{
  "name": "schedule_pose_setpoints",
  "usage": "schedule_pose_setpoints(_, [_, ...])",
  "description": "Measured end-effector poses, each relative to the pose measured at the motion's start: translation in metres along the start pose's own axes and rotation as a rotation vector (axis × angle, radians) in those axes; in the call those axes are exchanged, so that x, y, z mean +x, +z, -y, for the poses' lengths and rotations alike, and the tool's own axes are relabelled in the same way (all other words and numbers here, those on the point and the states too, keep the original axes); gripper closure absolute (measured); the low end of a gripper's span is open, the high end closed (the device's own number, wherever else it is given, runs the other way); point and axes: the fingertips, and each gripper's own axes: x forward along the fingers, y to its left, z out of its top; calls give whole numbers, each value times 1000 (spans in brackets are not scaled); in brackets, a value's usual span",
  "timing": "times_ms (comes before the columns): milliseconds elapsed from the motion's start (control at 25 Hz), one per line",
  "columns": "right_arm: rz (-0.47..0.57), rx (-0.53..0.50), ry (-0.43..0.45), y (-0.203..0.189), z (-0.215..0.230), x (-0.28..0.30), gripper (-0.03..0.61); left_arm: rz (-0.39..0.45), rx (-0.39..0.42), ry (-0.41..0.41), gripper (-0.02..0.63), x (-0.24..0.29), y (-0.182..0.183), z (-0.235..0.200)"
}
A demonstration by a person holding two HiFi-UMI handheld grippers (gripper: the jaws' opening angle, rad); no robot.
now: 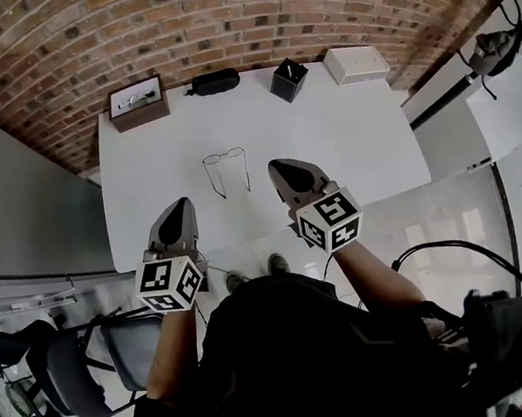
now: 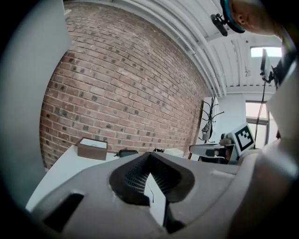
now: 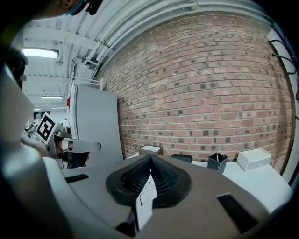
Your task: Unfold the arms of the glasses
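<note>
Held left tongs (image 1: 184, 205) and right tongs (image 1: 276, 166) clenched empty at 6 o'clock of glasses (image 1: 225, 157) (arms seemingly spread); risked nudging them by dipping.

No actual words, brand names or numbers can be read anywhere here. The closest thing to a sign is the black-and-white square marker patterns on the cube (image 1: 169, 283) of the left gripper (image 1: 183, 205), and the same kind on the right gripper (image 1: 275, 164). Those are machine codes, not letters. The brown box (image 1: 138, 103) has a white top with a small dark mark that might be print, but it's way too tiny to tell.
</note>
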Motion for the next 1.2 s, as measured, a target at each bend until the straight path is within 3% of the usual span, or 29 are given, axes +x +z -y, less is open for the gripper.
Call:
schedule_pose_setpoints(240, [0, -13, 48, 3, -6, -10, 569, 24, 24, 30, 604, -1, 9, 21])
schedule_pose_setpoints(640, [56, -3, 21, 17, 11, -25, 571, 41, 28, 92, 604, -9, 11, 26])
schedule_pose_setpoints(1200, [78, -17, 12, 22, 16, -29, 571, 68, 33, 97, 604, -6, 19, 29])
